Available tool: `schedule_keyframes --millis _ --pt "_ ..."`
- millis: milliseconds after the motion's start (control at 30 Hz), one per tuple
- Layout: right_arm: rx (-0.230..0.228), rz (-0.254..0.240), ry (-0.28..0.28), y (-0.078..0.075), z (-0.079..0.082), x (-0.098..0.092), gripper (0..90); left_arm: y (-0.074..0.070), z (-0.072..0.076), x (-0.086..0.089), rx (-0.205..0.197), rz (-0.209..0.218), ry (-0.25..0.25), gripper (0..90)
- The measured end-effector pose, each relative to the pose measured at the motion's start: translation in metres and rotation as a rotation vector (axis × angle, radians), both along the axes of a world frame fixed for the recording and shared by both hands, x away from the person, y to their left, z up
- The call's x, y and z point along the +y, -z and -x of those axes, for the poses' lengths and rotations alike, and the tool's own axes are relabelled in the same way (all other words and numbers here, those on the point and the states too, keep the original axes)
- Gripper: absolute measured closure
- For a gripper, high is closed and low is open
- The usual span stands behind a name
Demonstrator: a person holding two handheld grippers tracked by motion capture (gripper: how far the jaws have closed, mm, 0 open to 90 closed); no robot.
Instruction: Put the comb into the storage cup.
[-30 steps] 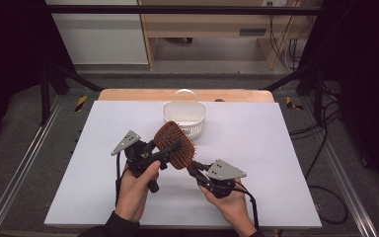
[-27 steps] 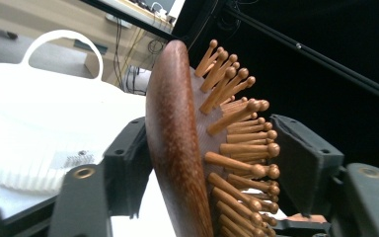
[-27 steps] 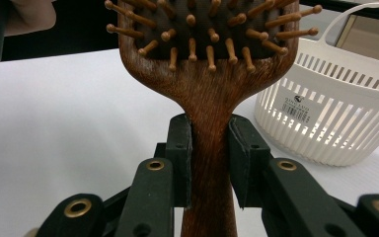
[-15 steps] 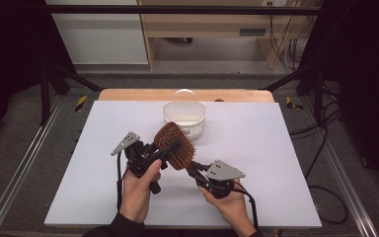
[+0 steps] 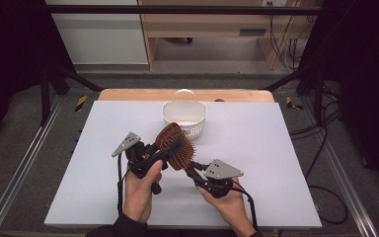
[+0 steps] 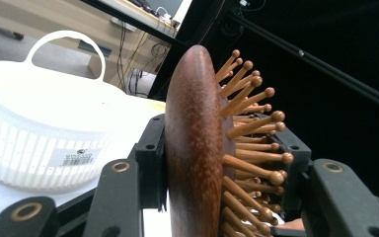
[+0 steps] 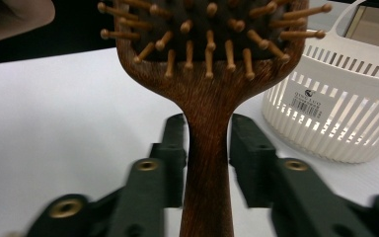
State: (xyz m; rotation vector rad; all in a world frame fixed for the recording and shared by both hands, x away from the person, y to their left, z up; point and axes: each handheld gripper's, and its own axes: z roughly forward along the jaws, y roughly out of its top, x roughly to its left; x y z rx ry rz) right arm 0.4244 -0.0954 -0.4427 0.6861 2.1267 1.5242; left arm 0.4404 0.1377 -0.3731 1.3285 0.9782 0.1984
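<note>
A dark wooden hairbrush [image 5: 176,147] with wooden pins is held above the table between both grippers. My left gripper [image 5: 169,148] is shut across its head; in the left gripper view one jaw presses the smooth back of the hairbrush [image 6: 192,148] and the other sits among the pins. My right gripper [image 5: 192,171] comes from the lower right. In the right gripper view its jaws close in tight on both sides of the hairbrush handle [image 7: 207,148]. I cannot see any gap there.
A white slatted plastic basket [image 5: 184,118] with a loop handle stands just behind the brush, near the table's back edge. It looks empty. The white table [image 5: 276,148] is bare to the left and right. Dark frame rails run along both sides.
</note>
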Motion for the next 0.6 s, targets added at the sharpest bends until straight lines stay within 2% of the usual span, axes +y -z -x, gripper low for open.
schedule_keyframes --millis 233,400,533,600 --pt "0.003 -0.057 0.031 -0.004 -0.003 -0.008 33.8 -0.003 0.0 0.009 -0.017 0.021 -0.038 51.2" --pt "-0.01 -0.097 0.062 -0.005 -0.005 -0.019 19.5 -0.009 0.002 0.016 -0.041 0.013 -0.064 51.1" --pt "-0.016 -0.041 0.129 -0.001 -0.008 -0.028 18.9 -0.014 0.004 0.02 -0.063 0.004 -0.079 51.1" --pt "-0.005 -0.048 0.137 0.002 -0.01 -0.033 16.5 -0.015 0.005 0.021 -0.066 0.0 -0.083 51.1"
